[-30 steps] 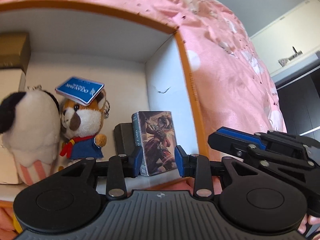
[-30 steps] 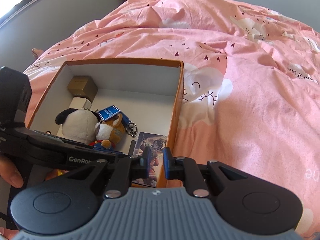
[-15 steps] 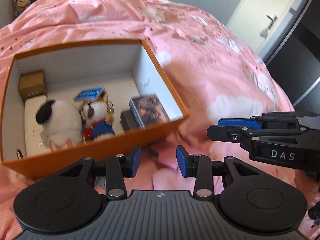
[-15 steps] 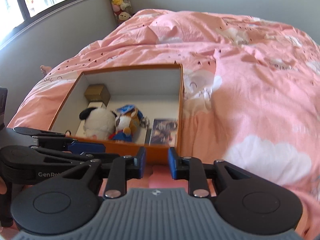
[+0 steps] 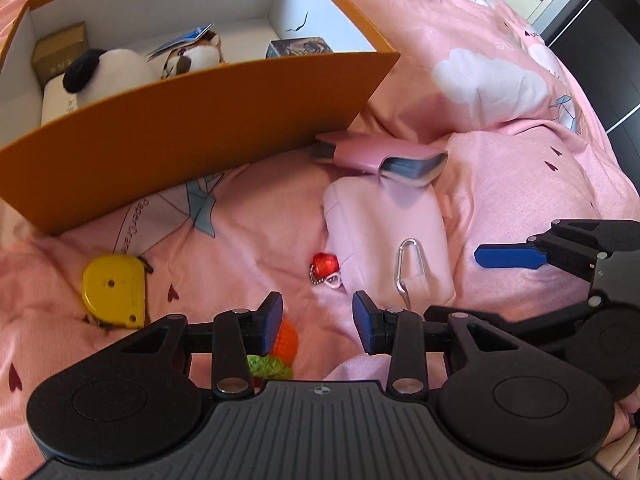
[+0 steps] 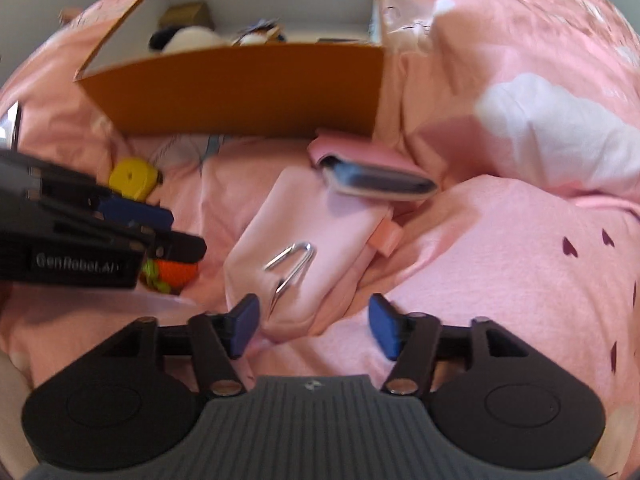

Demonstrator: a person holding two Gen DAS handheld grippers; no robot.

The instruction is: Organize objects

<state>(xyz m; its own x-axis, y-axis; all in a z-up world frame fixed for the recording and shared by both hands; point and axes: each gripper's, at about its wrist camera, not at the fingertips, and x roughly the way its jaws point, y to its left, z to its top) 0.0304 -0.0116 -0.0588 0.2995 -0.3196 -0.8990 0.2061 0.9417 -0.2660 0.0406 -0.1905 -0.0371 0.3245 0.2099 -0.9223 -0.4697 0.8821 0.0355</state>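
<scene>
Both grippers are held empty over the bedding, the left (image 5: 316, 322) partly open near a yarn toy (image 5: 285, 340), the right (image 6: 314, 330) opening over a pouch (image 6: 320, 240).

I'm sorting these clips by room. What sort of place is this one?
Most likely a bedroom: everything lies on a bed covered with a pink cloud-print duvet. An orange storage box on it holds plush toys, and a dark wardrobe or door stands behind.

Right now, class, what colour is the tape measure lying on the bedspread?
Yellow. The tape measure shows best in the left wrist view.
</scene>
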